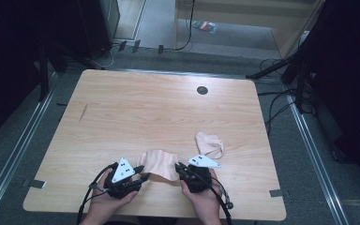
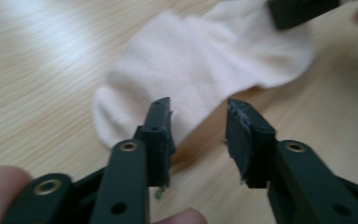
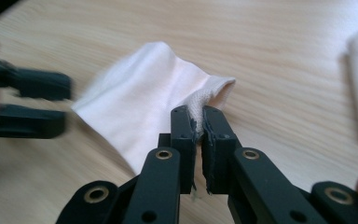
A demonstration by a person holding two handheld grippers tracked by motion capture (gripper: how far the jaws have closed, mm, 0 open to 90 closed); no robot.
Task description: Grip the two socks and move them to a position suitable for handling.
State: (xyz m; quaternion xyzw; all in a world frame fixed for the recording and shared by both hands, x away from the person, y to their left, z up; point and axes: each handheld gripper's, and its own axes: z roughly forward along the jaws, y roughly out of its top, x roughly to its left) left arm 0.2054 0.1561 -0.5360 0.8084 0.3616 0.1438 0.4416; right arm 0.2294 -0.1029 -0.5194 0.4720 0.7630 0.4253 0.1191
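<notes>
Spanning most of the high view, the wooden table (image 1: 136,108) carries a small dark round inset (image 1: 202,90) near its far edge, and its near edge is partly covered by the person's forearms. A pale pink sock (image 1: 159,164) lies flat near the near edge, between the two grippers; a second pale sock (image 1: 210,144) sits crumpled just to its right and a little farther off, cut off at the right edge of the right gripper view. The left gripper (image 2: 198,133) is at the near sock's left end with its jaws partly apart; nothing is pinched between them, one jaw tip overlapping the sock's edge and the other over bare wood, though whether that tip touches the fabric is hard to tell. The right gripper (image 3: 198,126) has its jaws drawn close together on the sock's open cuff, a fold of ribbed fabric caught between the pads. In that view the left gripper shows at the left as a blur, too smeared to read. The socks' weave is too soft-focused to make out.
</notes>
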